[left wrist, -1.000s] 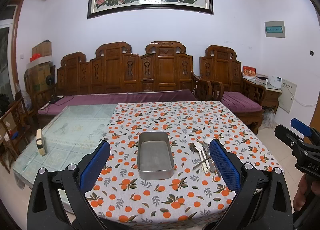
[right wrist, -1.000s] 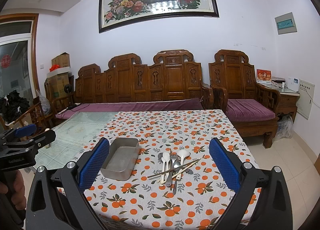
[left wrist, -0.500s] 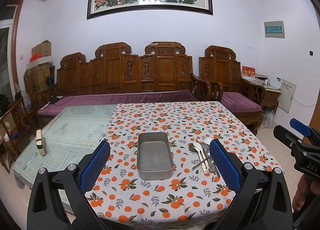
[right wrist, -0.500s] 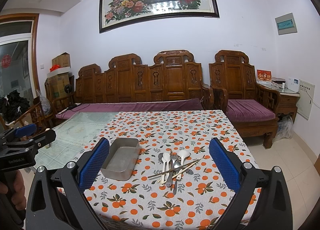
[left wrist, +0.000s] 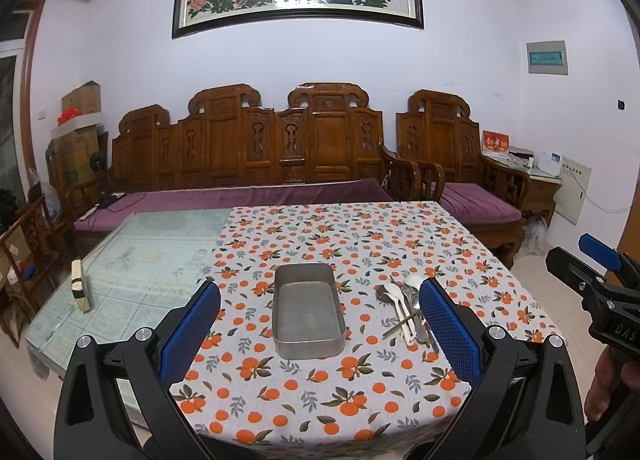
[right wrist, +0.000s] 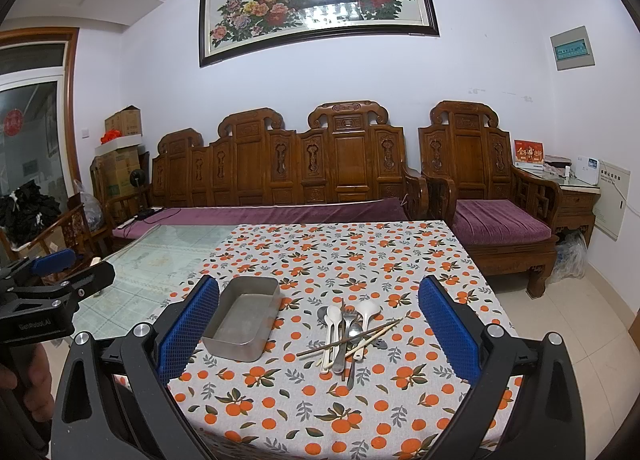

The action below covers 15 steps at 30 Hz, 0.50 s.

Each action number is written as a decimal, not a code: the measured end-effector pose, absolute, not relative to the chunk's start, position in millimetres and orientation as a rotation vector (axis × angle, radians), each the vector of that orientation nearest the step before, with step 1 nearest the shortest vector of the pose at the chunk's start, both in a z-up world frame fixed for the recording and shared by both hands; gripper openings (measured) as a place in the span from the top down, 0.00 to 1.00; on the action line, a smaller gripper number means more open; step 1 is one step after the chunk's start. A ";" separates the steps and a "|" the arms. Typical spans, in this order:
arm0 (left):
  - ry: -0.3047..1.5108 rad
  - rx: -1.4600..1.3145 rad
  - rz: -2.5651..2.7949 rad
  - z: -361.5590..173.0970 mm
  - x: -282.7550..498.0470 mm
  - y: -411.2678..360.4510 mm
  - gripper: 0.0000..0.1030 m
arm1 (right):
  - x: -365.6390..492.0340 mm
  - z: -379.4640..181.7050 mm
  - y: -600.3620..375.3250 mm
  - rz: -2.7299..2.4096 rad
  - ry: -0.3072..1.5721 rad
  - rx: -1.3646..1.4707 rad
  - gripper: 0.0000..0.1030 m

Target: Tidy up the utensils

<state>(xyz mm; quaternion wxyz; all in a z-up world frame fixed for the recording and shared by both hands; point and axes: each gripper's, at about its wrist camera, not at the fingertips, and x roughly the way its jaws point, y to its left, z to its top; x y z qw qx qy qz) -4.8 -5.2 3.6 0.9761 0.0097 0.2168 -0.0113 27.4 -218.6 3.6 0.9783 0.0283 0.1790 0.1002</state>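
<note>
An empty rectangular metal tray sits on the orange-print tablecloth. To its right lies a loose pile of utensils: white spoons, metal spoons, a fork and chopsticks. My left gripper is open and empty, held above the table's near edge in front of the tray. My right gripper is open and empty, held in front of the utensil pile. Each gripper shows at the edge of the other's view.
The cloth covers the right part of a glass-topped table. A small pale block stands near its left edge. A carved wooden bench and armchair with purple cushions stand behind the table.
</note>
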 end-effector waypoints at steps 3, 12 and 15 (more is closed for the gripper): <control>0.441 0.021 -0.024 2.3 -4.5 -6.4 0.07 | 27.2 3.5 -218.7 0.202 0.361 0.058 0.03; 0.469 0.019 -0.033 -6.4 3.6 -4.5 0.07 | 26.9 0.6 -218.1 0.202 0.376 0.056 0.03; 0.490 0.025 -0.045 -13.0 11.6 -5.9 0.07 | 33.6 -6.1 -220.0 0.198 0.390 0.060 0.03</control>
